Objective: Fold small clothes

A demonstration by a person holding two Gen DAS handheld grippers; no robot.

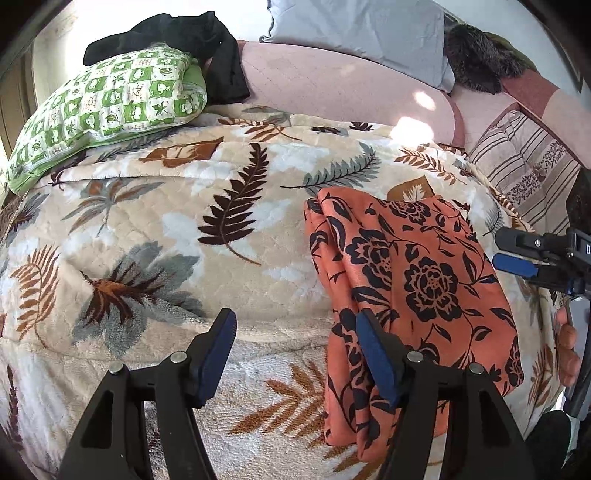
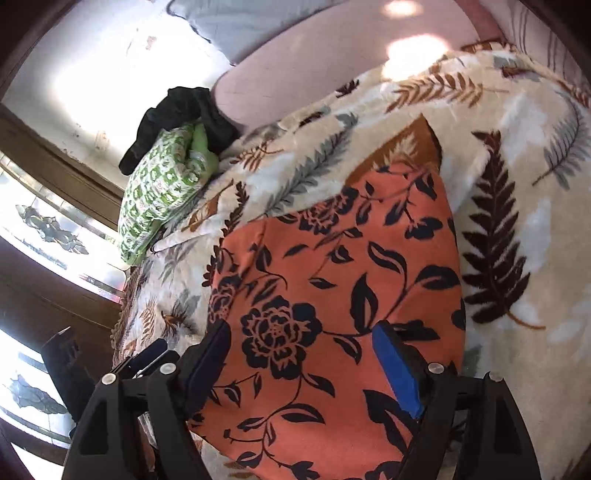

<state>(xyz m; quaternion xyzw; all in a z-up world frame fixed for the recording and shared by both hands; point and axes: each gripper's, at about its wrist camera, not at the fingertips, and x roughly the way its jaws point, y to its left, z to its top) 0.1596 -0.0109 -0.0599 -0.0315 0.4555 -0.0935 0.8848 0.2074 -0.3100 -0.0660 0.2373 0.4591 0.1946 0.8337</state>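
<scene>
An orange garment with a black flower print (image 1: 424, 288) lies folded into a rough rectangle on the leaf-patterned blanket (image 1: 177, 229). My left gripper (image 1: 295, 317) is open at the garment's left edge. Its right finger (image 1: 373, 350) is over the cloth and its left finger is over bare blanket. In the right wrist view my right gripper (image 2: 303, 328) hovers open just above the garment (image 2: 332, 258), with nothing pinched between the blue pads. The right gripper (image 1: 517, 254) also shows at the garment's right side, with a hand (image 1: 567, 347) on its handle.
A green checked pillow (image 1: 110, 103) with black clothing (image 1: 184, 33) on it lies at the far left. A grey pillow (image 1: 369, 33), a dark furry item (image 1: 476, 62) and a striped cushion (image 1: 524, 173) line the back. Windows (image 2: 44, 229) are beyond the bed's edge.
</scene>
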